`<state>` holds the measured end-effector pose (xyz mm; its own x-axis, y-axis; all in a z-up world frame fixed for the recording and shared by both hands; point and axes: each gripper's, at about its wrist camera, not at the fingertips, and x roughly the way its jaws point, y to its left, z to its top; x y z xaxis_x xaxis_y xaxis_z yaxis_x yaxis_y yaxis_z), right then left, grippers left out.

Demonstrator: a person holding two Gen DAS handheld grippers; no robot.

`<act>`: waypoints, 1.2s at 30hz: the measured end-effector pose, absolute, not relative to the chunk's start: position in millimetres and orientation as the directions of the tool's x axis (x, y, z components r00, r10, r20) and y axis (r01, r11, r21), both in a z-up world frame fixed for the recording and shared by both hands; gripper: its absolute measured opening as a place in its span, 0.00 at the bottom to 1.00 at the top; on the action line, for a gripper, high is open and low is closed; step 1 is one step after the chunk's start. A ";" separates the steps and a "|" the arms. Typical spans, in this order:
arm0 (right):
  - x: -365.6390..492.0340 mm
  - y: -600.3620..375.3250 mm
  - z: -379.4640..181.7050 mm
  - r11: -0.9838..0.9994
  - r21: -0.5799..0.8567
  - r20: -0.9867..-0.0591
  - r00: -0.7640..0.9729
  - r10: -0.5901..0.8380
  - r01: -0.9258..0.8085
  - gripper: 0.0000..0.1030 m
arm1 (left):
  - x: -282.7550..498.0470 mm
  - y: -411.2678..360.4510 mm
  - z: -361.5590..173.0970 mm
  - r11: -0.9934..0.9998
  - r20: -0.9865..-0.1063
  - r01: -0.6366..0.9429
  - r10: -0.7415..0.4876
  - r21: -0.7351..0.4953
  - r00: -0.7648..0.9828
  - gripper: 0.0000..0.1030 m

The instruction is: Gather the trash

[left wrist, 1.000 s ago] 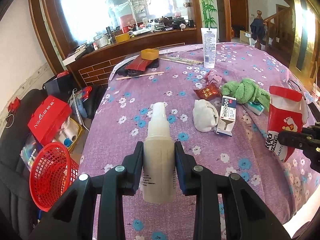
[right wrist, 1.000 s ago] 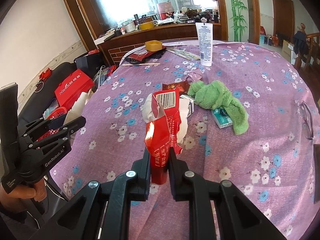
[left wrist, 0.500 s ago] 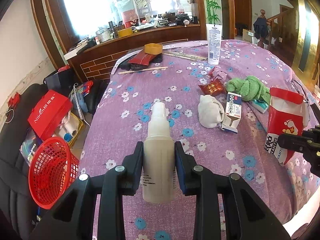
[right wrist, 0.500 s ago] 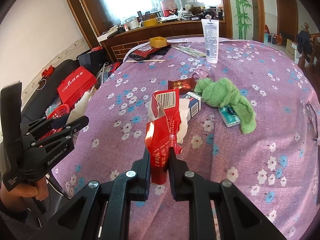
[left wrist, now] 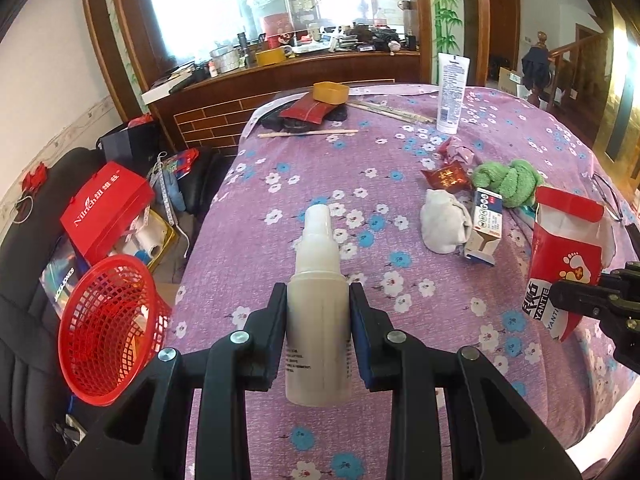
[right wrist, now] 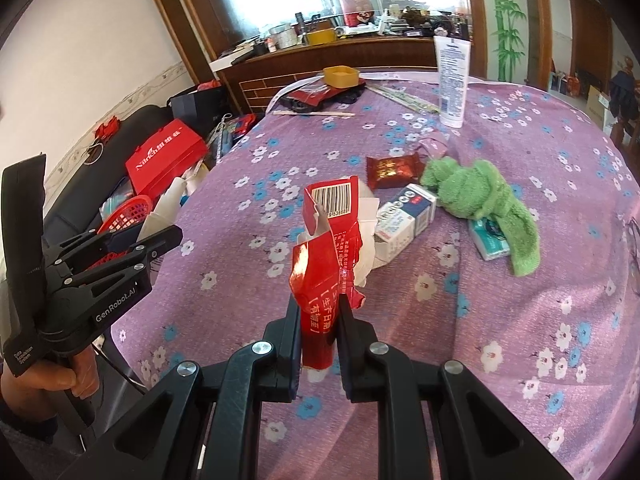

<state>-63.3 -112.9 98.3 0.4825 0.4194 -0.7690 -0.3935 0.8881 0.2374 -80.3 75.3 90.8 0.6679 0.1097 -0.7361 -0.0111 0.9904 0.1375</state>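
My left gripper (left wrist: pixel 318 320) clamps a white spray bottle (left wrist: pixel 318 312) between its jaws, above the table (left wrist: pixel 280 160) edge; my right gripper (right wrist: pixel 319 320) pinches a torn red carton (right wrist: pixel 328 256). A red basket (left wrist: pixel 106 328) waits lower left; wrappers beyond.

Green towel (right wrist: pixel 480 190) on purple floral tablecloth (left wrist: pixel 320 176); white tube (left wrist: pixel 451 92) upright beyond.

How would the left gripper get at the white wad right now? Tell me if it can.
Probably not yet. The left gripper is shut on the spray bottle, so its jaws are full. The tablecloth between it and the white wad looks bare, so the path itself seems free.
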 end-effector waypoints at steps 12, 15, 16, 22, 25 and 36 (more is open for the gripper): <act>-66.0 -81.2 98.6 0.864 0.223 -0.777 0.452 0.437 -0.451 0.16 | -88.3 103.8 90.1 0.990 -0.735 -0.070 0.137 0.121 0.664 0.28; -65.1 -74.9 98.4 0.858 0.221 -0.779 0.445 0.441 -0.463 0.16 | -90.7 111.2 90.8 0.989 -0.734 -0.086 0.144 0.116 0.664 0.28; -64.6 -72.7 98.2 0.856 0.220 -0.780 0.442 0.442 -0.467 0.16 | -91.5 113.0 91.3 0.989 -0.733 -0.091 0.147 0.116 0.664 0.28; -64.9 -58.1 96.6 0.842 0.223 -0.785 0.421 0.455 -0.492 0.16 | -95.8 129.4 94.7 0.988 -0.732 -0.125 0.155 0.095 0.663 0.28; -63.1 -48.5 96.7 0.832 0.232 -0.788 0.404 0.465 -0.504 0.16 | -100.1 144.1 101.9 0.987 -0.731 -0.153 0.142 0.052 0.667 0.28; -50.1 18.9 117.6 0.743 0.293 -0.765 0.319 0.560 -0.602 0.16 | -130.5 231.4 134.4 0.945 -0.696 -0.326 0.206 -0.042 0.688 0.28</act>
